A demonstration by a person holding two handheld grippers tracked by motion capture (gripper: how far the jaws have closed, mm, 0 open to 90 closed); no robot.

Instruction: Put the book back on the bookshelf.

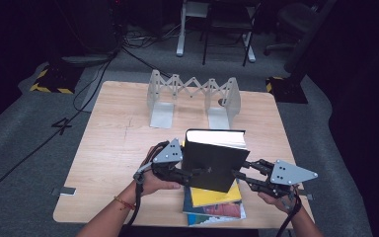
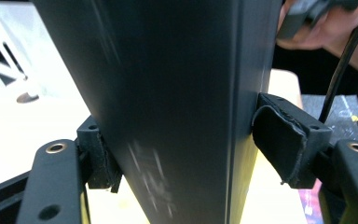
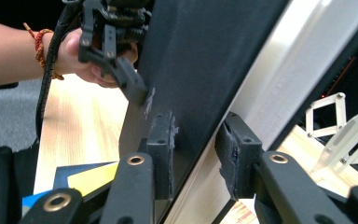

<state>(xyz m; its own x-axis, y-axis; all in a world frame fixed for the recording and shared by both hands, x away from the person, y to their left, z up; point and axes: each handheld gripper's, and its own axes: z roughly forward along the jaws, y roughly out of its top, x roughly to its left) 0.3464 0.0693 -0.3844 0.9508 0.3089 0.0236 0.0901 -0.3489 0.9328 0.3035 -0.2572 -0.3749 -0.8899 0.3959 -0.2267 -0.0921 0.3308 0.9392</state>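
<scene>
- While you hold the black book (image 1: 216, 163) tilted above the book stack (image 1: 213, 203), your left gripper (image 1: 190, 174) clamps its spine edge.
- Right gripper (image 1: 238, 175) is closed on its page edge.
- Rack (image 1: 193, 96) sits behind.

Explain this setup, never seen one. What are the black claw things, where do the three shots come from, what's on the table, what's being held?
No robot here: a person holds a two-jaw gripper in each hand. The high view looks down on the table; the left gripper and right gripper clamp a black book between them, lifted upright and tilted. The other two views come from cameras riding on the grippers, looking along their jaws: each shows its pads closed on the book's edge. Under it lies a stack of books, yellow on top. At the table's far side stands an expandable white bookend rack.
</scene>
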